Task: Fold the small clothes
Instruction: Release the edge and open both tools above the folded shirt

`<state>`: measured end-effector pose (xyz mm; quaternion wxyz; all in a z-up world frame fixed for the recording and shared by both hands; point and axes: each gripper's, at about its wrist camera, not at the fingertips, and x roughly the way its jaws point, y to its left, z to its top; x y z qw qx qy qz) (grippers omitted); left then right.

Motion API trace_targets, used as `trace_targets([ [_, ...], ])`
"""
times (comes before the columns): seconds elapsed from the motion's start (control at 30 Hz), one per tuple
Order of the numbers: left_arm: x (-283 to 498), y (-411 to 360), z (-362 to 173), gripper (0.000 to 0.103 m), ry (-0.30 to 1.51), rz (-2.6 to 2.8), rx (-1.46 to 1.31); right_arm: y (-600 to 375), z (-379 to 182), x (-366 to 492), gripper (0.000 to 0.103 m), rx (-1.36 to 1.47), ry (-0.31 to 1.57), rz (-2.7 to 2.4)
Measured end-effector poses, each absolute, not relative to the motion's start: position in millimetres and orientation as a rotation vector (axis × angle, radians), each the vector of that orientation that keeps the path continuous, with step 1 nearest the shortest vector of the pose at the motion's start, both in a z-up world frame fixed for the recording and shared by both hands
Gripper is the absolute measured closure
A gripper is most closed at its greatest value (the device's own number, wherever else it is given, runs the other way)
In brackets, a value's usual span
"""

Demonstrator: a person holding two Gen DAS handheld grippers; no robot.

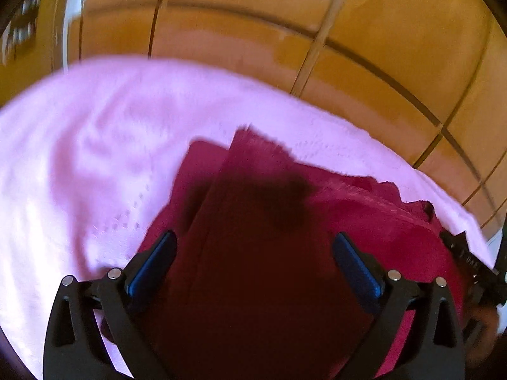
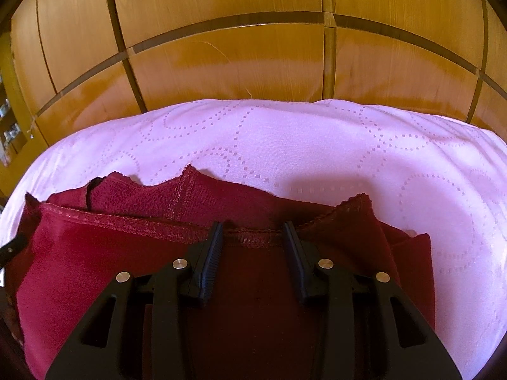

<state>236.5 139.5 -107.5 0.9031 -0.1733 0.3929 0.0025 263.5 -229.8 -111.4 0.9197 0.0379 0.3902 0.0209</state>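
Lying partly folded on a pale pink dotted bedspread (image 2: 285,145): a dark red garment (image 2: 95,253), soft knit with a fleecy inner face and scalloped stitched hems, sitting at about six o'clock in both wrist views. Looking light and limp, likely draping and creasing under its own weight rather than holding any shape; not slippery by the look of the brushed surface, nothing fragile. Best taken at the thick hemmed band or a corner, where doubled fabric gives the pads something to bite. Hovering over the band in the right view, the right gripper (image 2: 252,231), jaws partway apart with the hem running between them, pads not visibly pressing on cloth. Standing spread wide over the shadowed middle of the garment (image 1: 269,221) in the blurred left view, the left gripper (image 1: 255,243), nothing between its blue pads (image 1: 358,269). Rising beyond the bedspread (image 1: 95,142) from ten to two o'clock, glossy wooden panelling (image 2: 253,57).
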Motion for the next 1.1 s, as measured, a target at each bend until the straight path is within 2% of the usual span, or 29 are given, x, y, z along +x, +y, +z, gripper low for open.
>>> trace_targets([
  [0.17,239.3,132.2,-107.9,0.002,0.821,0.02,-0.305,-229.1,-108.9,262.7,0.065,0.075,0.793,0.04],
  [0.23,236.7,135.0,-108.1,0.002,0.807,0.009,-0.324,-227.5,-107.4,261.8,0.062,0.066,0.789,0.035],
  [0.27,236.8,134.6,-107.7,0.002,0.802,0.004,-0.331,-226.9,-104.5,258.8,0.05,0.064,0.776,0.035],
  [0.3,235.2,135.8,-106.8,0.002,0.798,0.001,-0.337,-227.5,-99.7,254.2,0.029,0.068,0.757,0.041],
  [0.33,234.9,136.8,-105.7,0.002,0.795,0.0,-0.338,-228.3,-95.2,249.4,0.022,0.072,0.738,0.041],
  [0.37,233.2,136.7,-105.9,0.002,0.793,0.0,-0.336,-231.0,-87.0,238.9,0.02,0.08,0.697,0.025],
  [0.47,233.8,136.6,-106.0,0.002,0.793,0.003,-0.329,-240.2,-67.0,204.6,0.02,0.137,0.618,0.029],
  [0.53,233.6,135.9,-105.9,0.002,0.794,0.004,-0.324,-243.9,-62.6,187.3,0.02,0.152,0.63,0.018],
  [0.73,214.9,129.9,-87.4,0.002,0.781,-0.002,-0.316,-260.1,-91.2,163.3,0.02,0.1,0.778,-0.169],
  [0.83,194.5,115.6,-81.2,0.002,0.75,-0.061,-0.274,-278.5,-110.5,164.6,0.012,0.214,0.832,-0.184],
  [0.97,180.8,92.4,-88.9,0.002,0.765,-0.055,-0.072,-285.2,-117.3,166.2,0.01,0.281,0.825,-0.166],
  [1.1,158.9,94.3,-79.0,0.002,0.744,-0.089,-0.13,-298.4,-109.3,148.1,0.01,0.389,0.765,-0.134],
])
